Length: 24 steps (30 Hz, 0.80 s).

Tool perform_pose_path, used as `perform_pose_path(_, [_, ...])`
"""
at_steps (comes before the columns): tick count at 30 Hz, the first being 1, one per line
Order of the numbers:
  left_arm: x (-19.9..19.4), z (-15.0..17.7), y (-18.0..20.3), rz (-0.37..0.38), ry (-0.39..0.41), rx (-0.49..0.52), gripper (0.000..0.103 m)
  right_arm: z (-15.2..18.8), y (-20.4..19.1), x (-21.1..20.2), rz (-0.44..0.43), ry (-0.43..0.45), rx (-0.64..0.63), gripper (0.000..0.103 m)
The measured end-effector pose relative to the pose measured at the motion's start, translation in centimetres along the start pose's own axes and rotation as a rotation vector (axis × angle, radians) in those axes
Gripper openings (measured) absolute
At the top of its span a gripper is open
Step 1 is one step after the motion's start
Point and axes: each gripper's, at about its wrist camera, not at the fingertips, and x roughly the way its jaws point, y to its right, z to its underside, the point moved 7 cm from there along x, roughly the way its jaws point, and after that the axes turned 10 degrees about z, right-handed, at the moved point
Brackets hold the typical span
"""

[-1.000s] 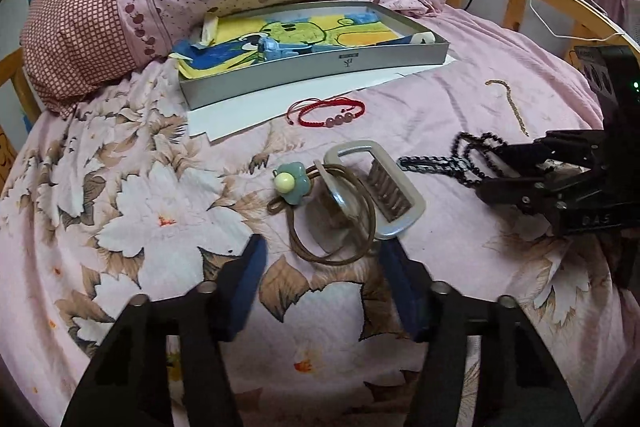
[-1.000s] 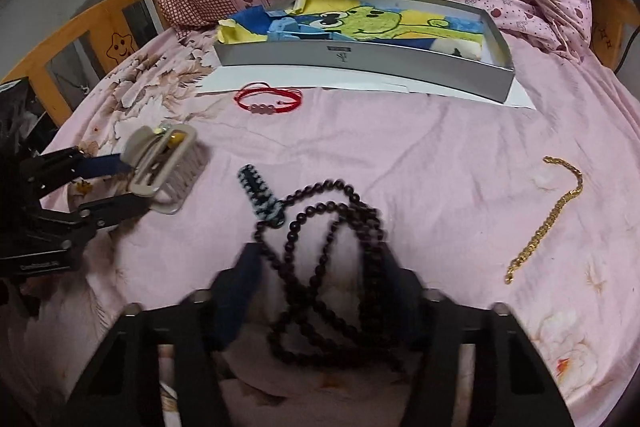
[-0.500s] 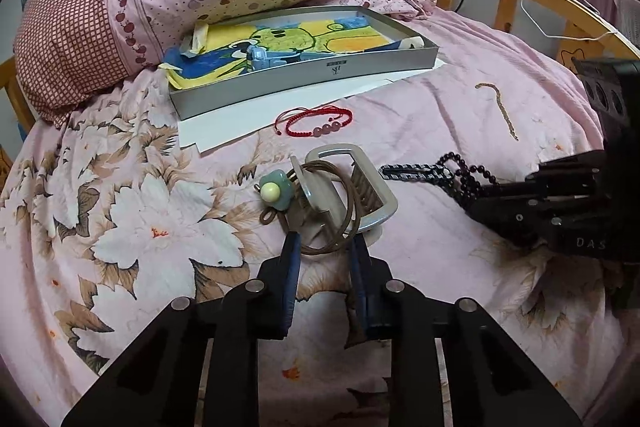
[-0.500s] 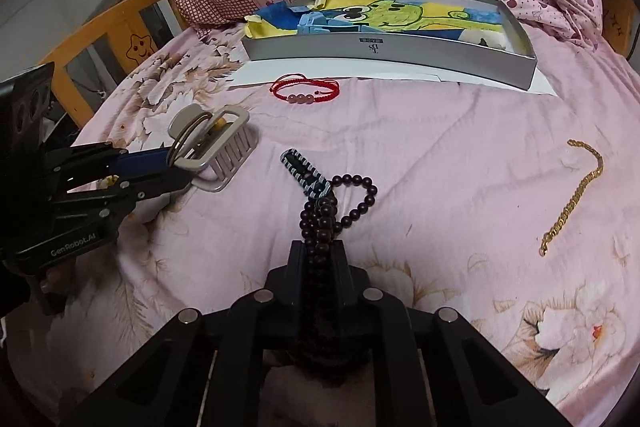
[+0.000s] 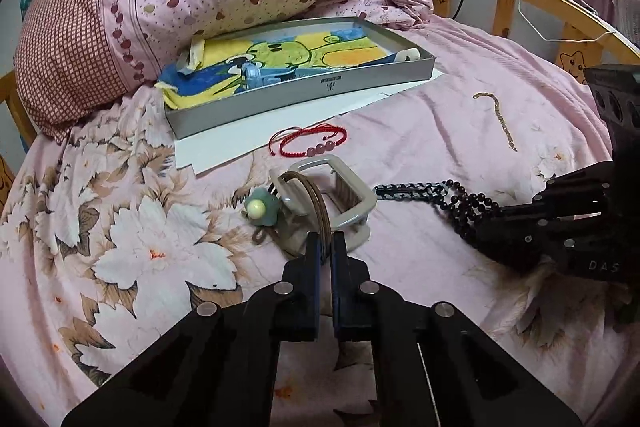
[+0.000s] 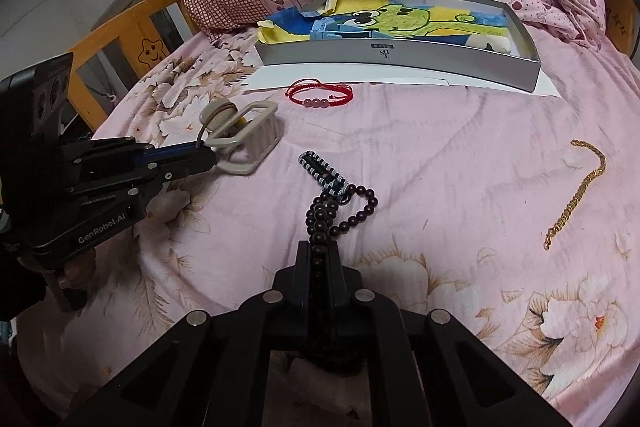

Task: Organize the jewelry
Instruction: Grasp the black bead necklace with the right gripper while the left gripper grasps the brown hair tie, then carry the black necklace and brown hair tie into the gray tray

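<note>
My left gripper (image 5: 326, 247) has its jaws closing tight on a brown cord loop (image 5: 317, 201). The loop carries a green flower charm (image 5: 261, 209) and lies over a grey hair clip (image 5: 352, 201). From the right wrist view, the left gripper (image 6: 210, 155) meets the cord at the clip (image 6: 256, 131). My right gripper (image 6: 319, 255) has its jaws closing on a dark bead string (image 6: 322, 223), bunched between the pads, with a striped braid (image 6: 324, 175) at its far end. In the left wrist view, the right gripper (image 5: 482, 223) holds the beads (image 5: 460, 195) low over the bed.
A red cord bracelet (image 5: 312, 143) lies in front of a grey box tray (image 5: 304, 89) lined with a cartoon picture. A gold chain (image 6: 576, 195) lies to the right on the pink sheet. Rolled quilt and pillow sit behind the tray; wooden bed rails ring the mattress.
Both grippers went from open to shut. The left closed on the brown cord and tipped the clip up. The right gathered the spread bead string into a bunch between its pads.
</note>
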Motion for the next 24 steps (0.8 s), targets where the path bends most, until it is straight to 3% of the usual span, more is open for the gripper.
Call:
perform_pose_path(6, [-1.2, 0.3, 0.9, -0.038, 0.006, 0.002, 0.002, -0.3, -0.3, -1.4, -0.027, 0.023, 0.006, 0.006])
perform_pose_path(17, [-5.8, 0.6, 5.4, 0.046, 0.029, -0.051, 0.002, -1.8, -1.4, -6.2, -0.105, 0.095, 0.034, 0.006])
perform_pose_path(24, [-7.1, -2.7, 6.1, 0.095, 0.066, -0.097, 0.002, -4.9, -0.7, -8.6, -0.12, 0.174, 0.051, 0.006])
